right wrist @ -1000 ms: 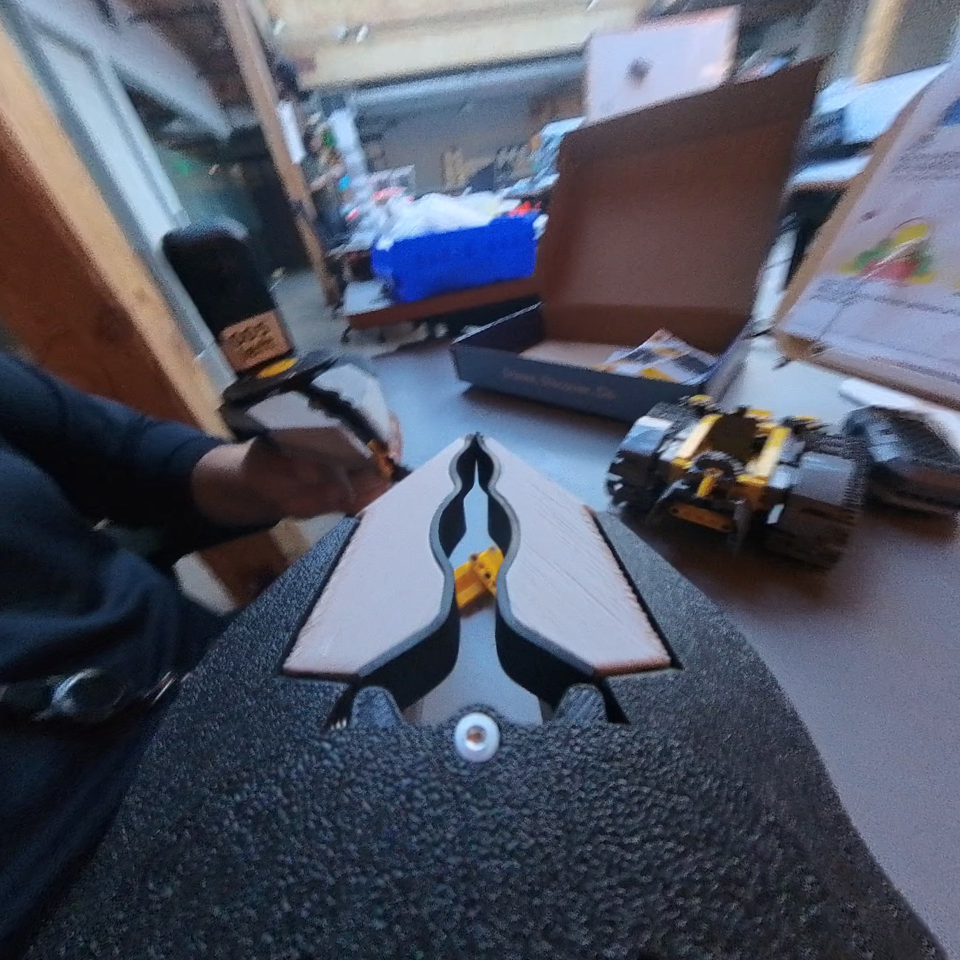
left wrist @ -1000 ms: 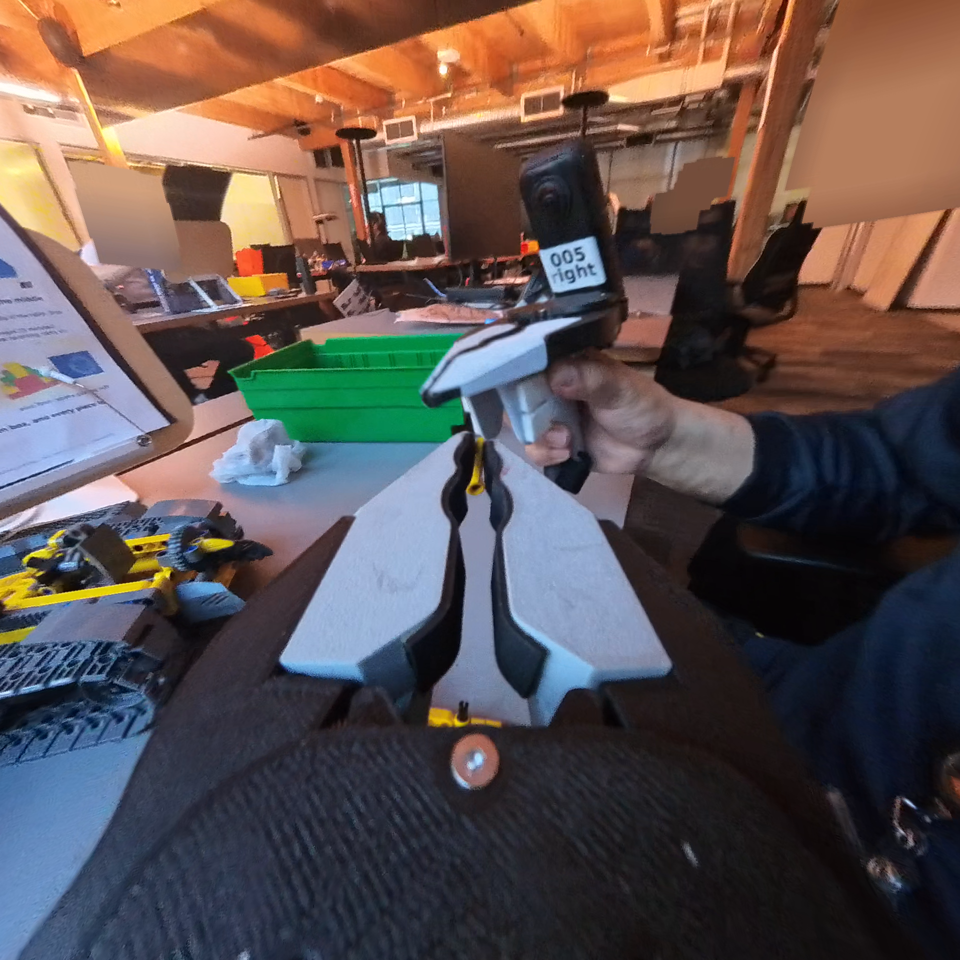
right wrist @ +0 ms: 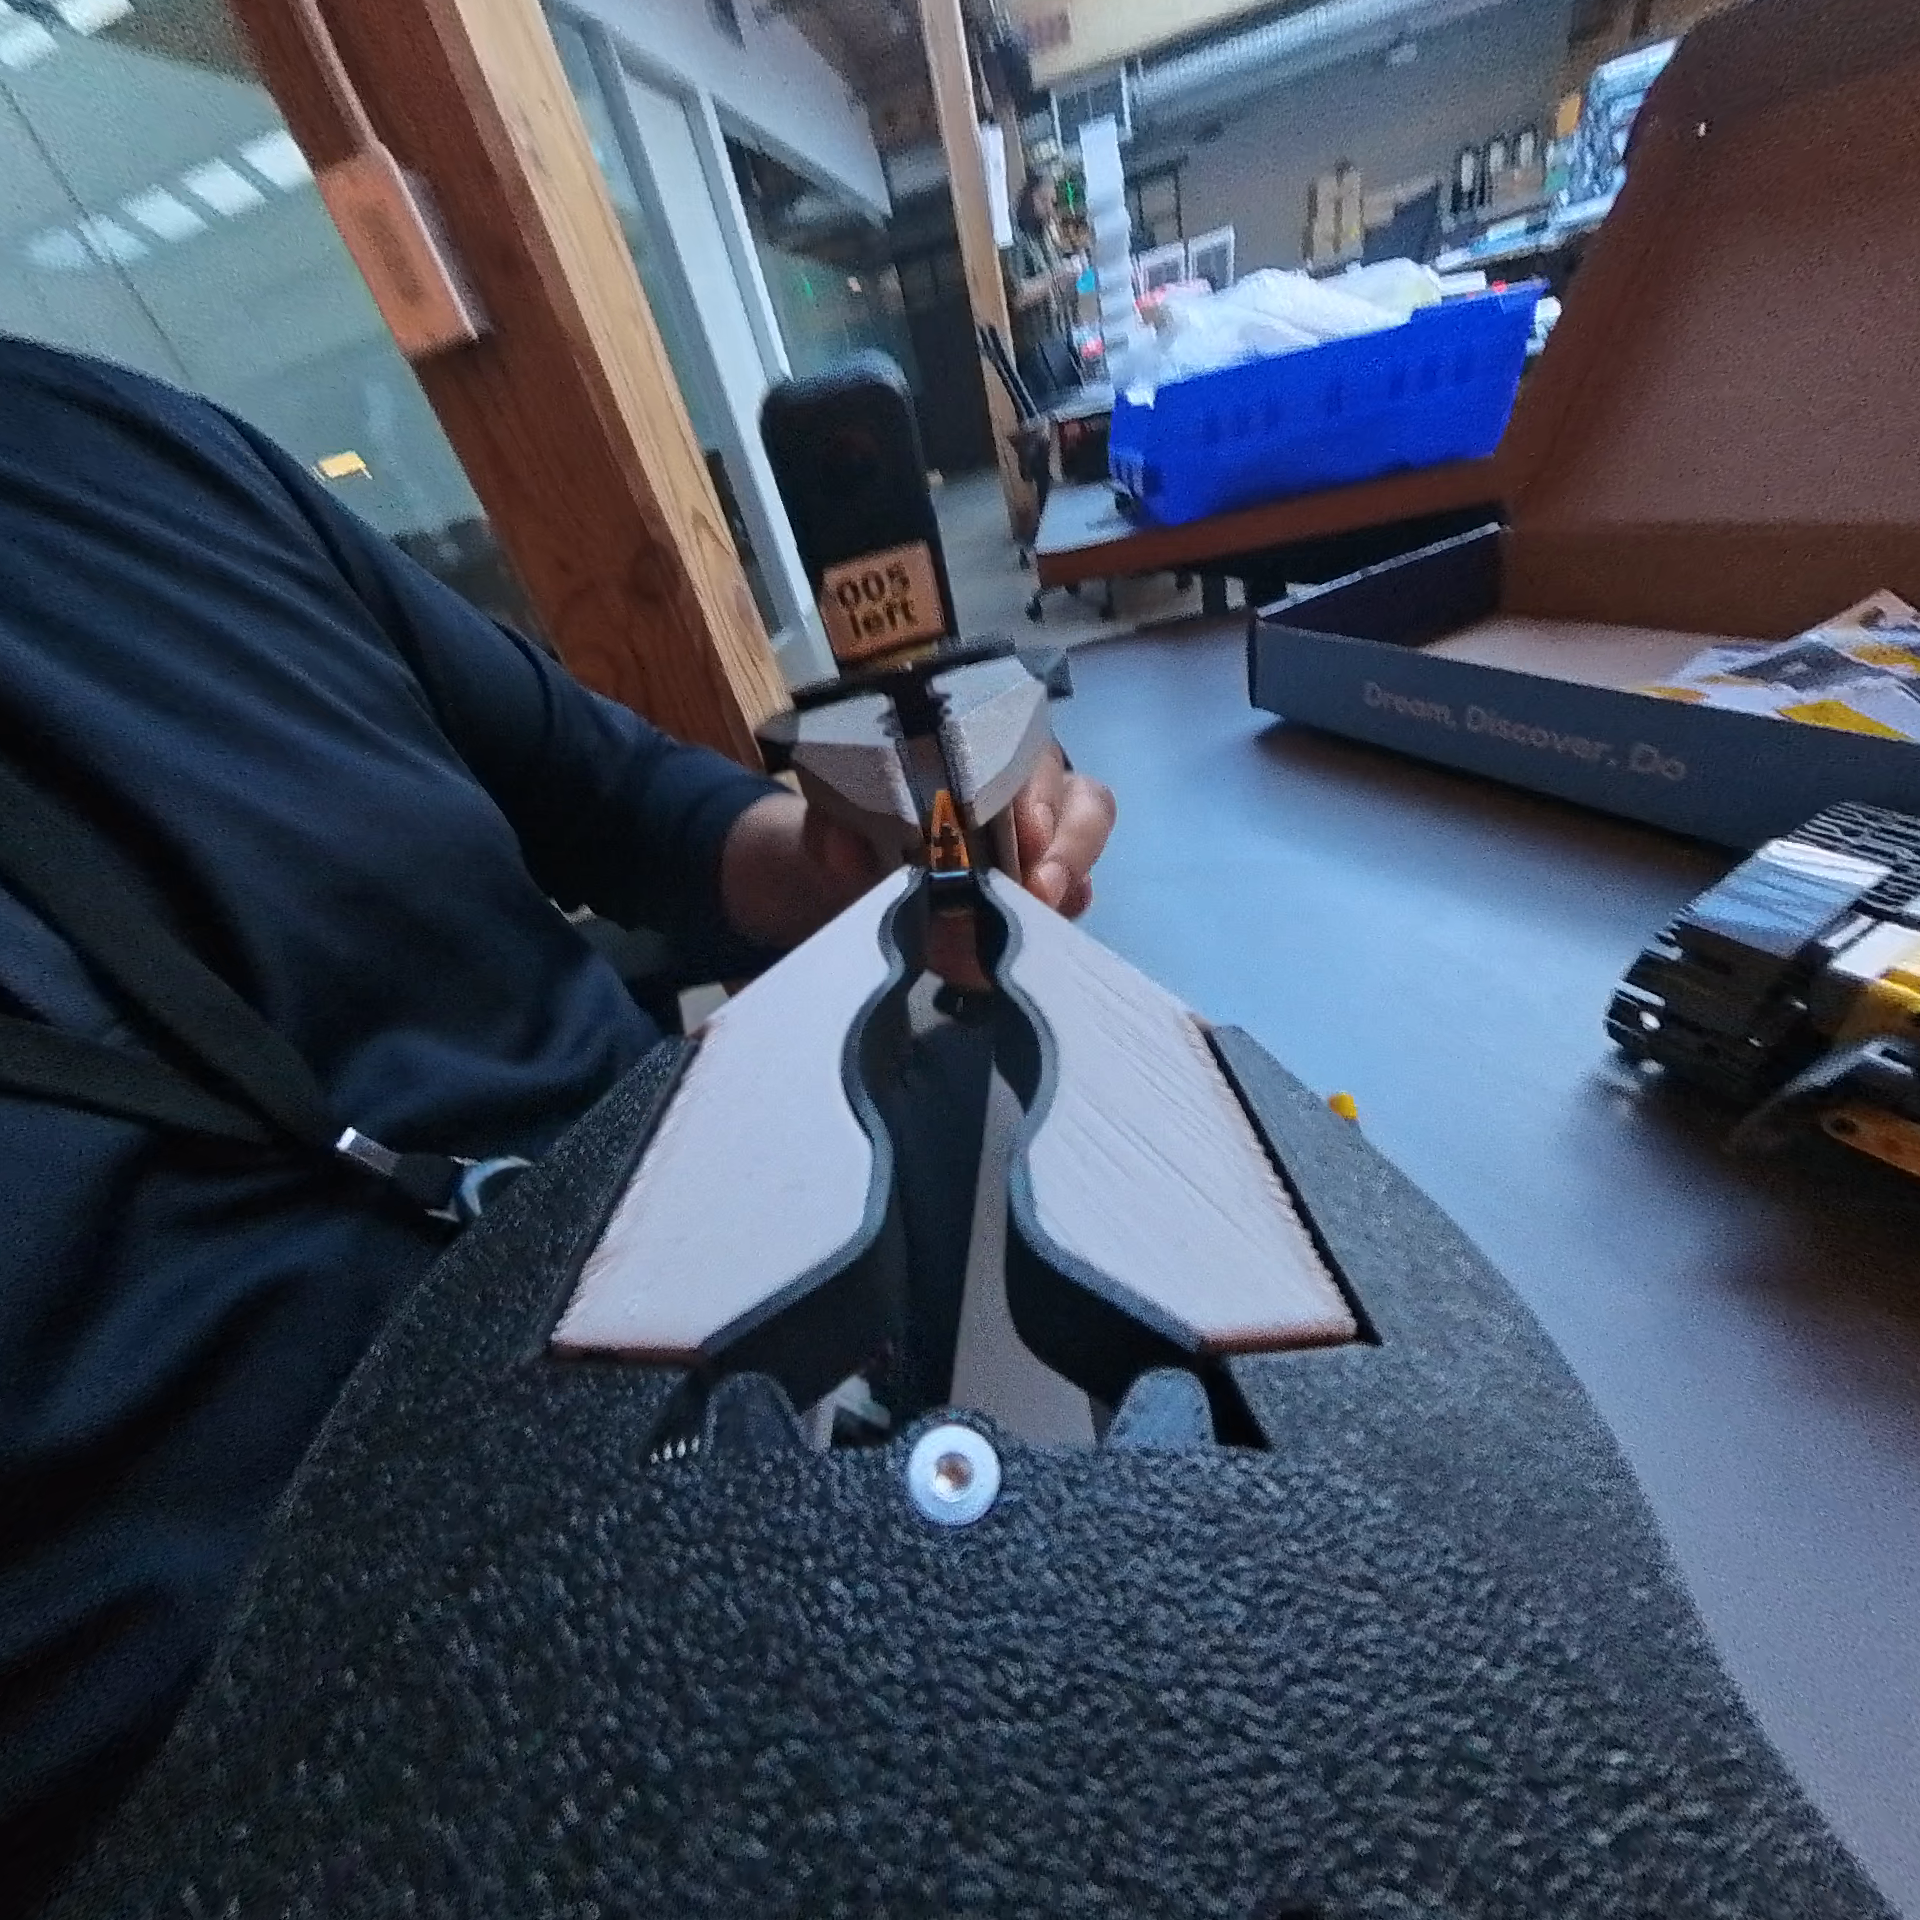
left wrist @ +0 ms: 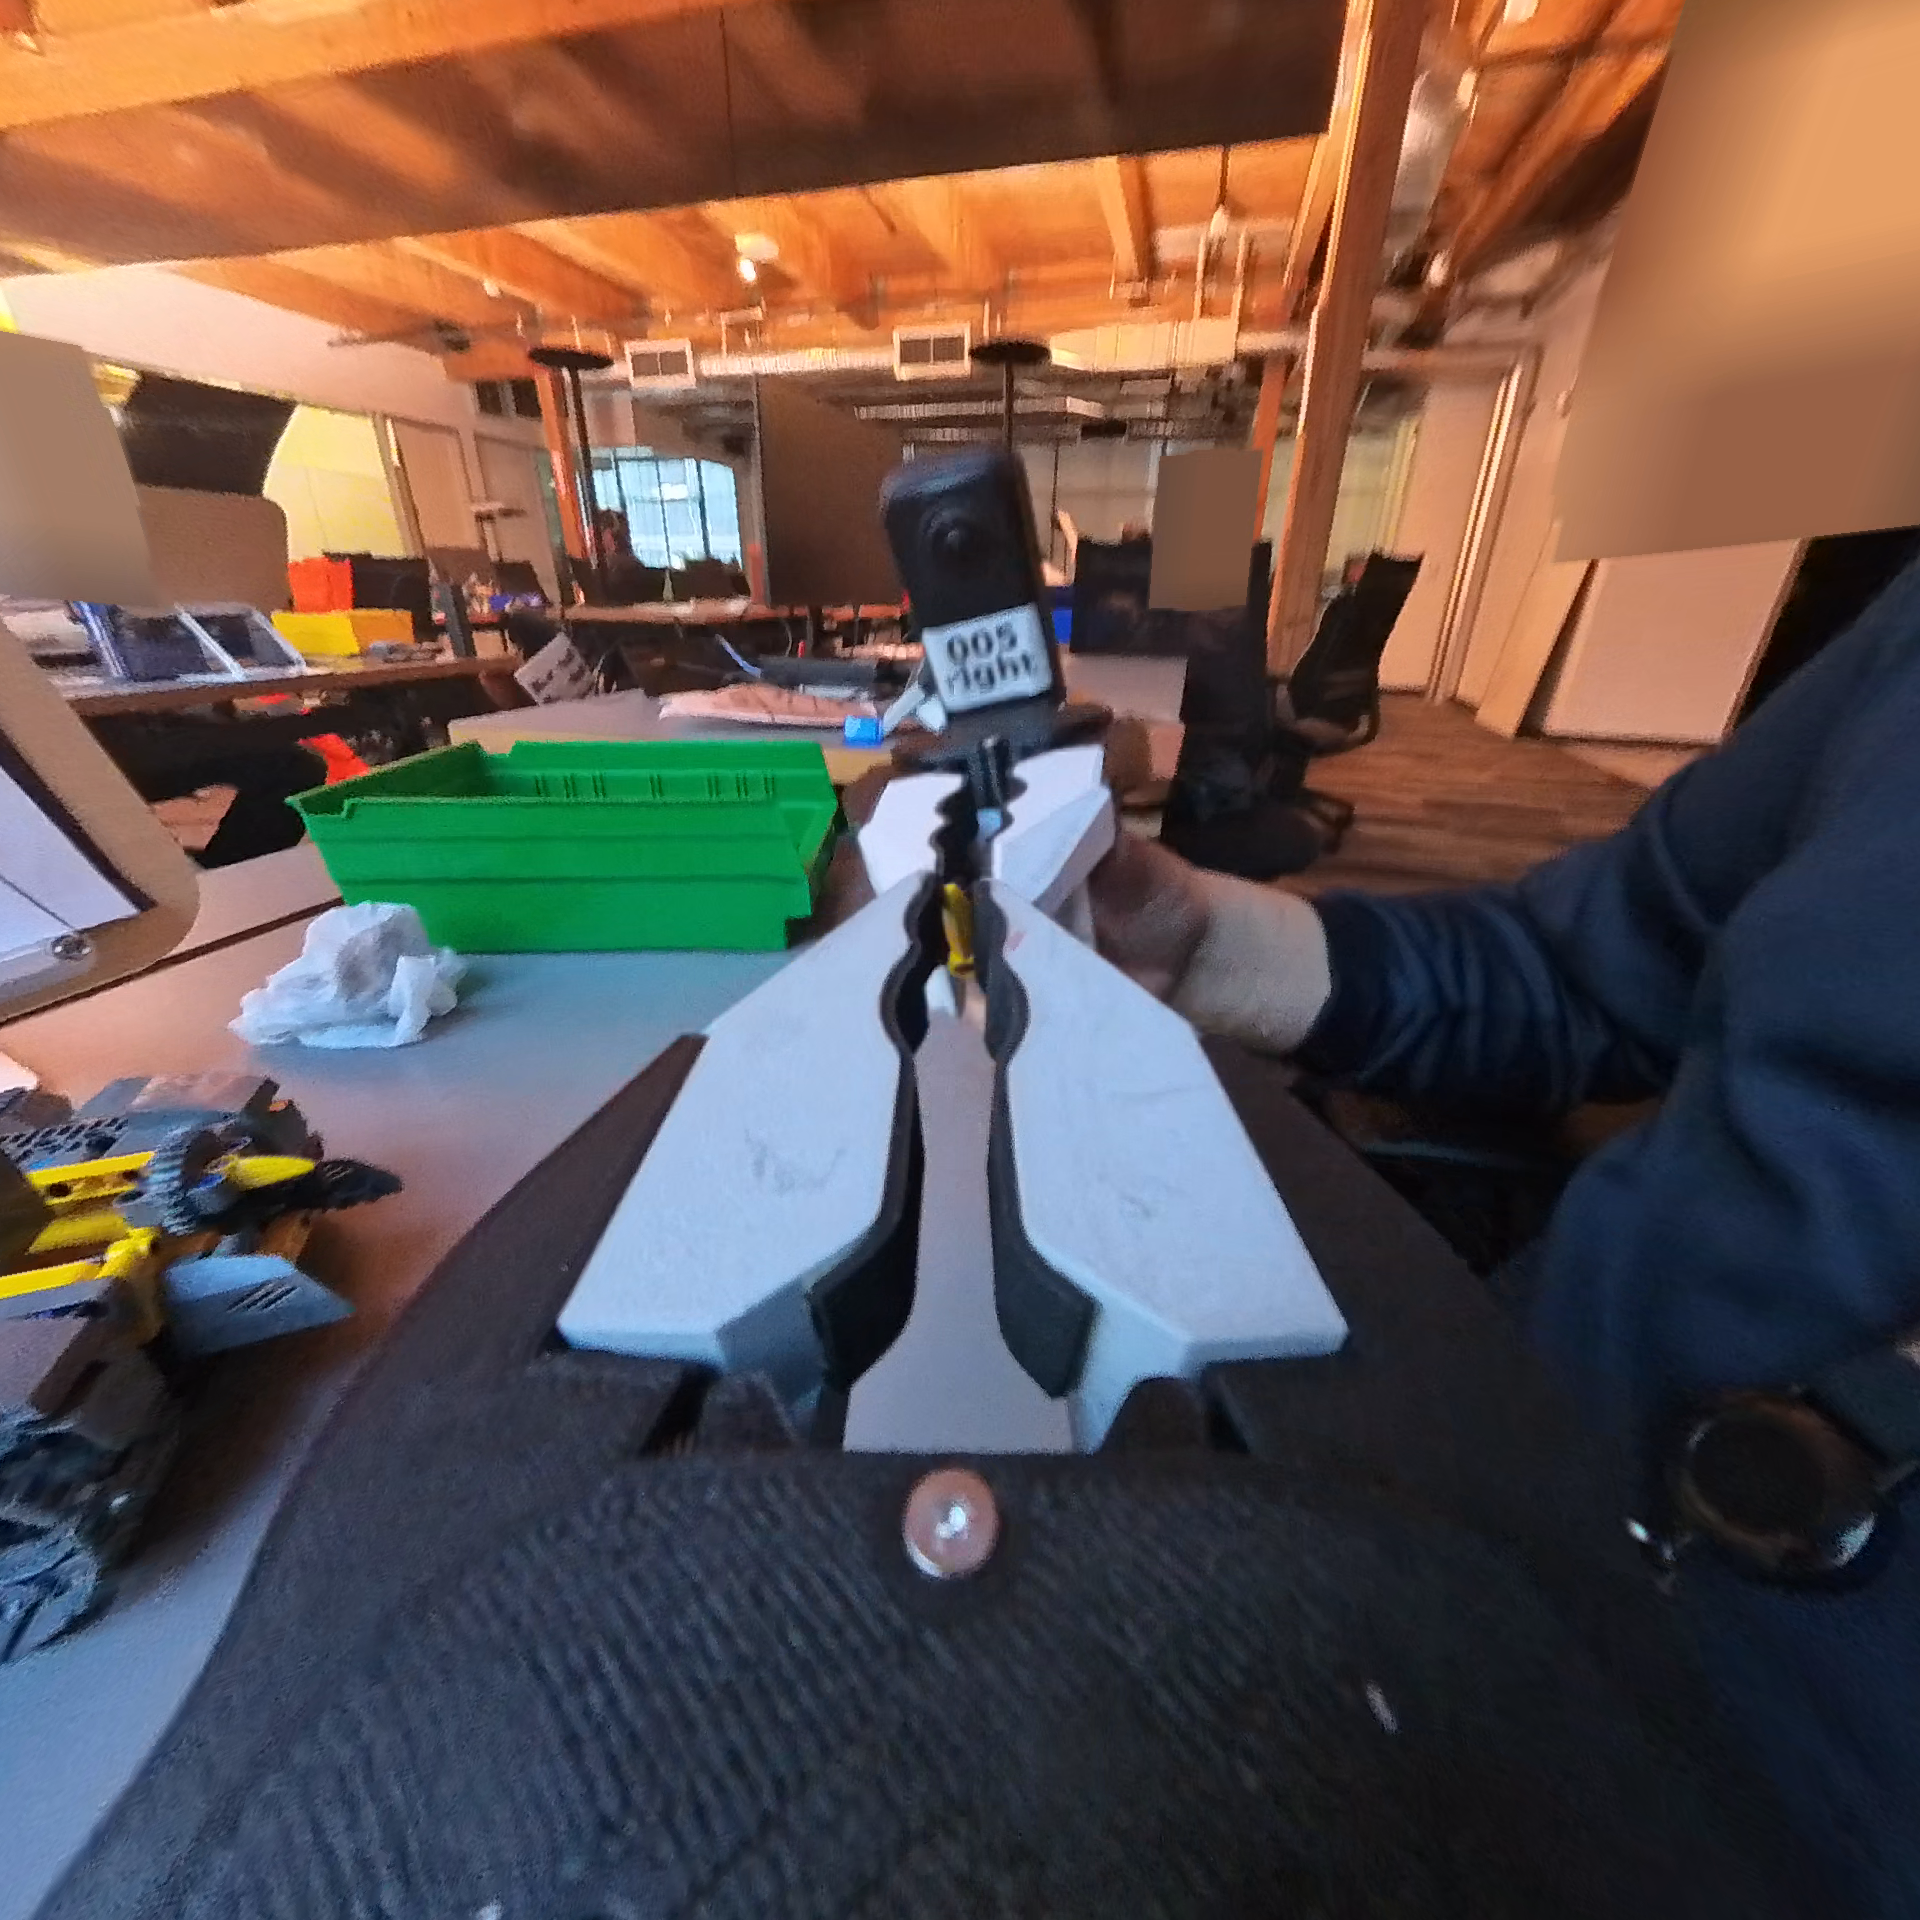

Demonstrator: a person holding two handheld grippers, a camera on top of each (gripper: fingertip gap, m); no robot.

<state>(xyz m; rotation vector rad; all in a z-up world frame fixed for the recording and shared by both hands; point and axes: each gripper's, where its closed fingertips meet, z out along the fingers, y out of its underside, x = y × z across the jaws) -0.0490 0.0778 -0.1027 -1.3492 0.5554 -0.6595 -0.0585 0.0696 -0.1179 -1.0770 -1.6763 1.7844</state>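
Note:
My left gripper (left wrist: 956, 906) is shut on a small yellow toy part (left wrist: 957, 928) and holds it above the grey table (left wrist: 540, 1049). My right gripper (right wrist: 947, 885) points straight at it, tip to tip, and is shut on a small dark part (right wrist: 950, 940) that touches the yellow part (right wrist: 947, 837). The right gripper also shows in the left wrist view (left wrist: 977, 831), held by a hand. The left gripper also shows in the right wrist view (right wrist: 928, 769). How the two parts join is hidden by the fingers.
A yellow and black toy tracked vehicle (left wrist: 135, 1257) (right wrist: 1787, 997) sits on the table. A green bin (left wrist: 571, 842) and crumpled white paper (left wrist: 348, 987) lie behind it. An open cardboard box (right wrist: 1558, 686) and a loose yellow bit (right wrist: 1342, 1103) lie to the right. Both grippers' tips are close together, under 4 cm apart.
The right gripper has turned to face the left gripper head on and its tips have closed in on the yellow part. Both grippers have risen above the table.

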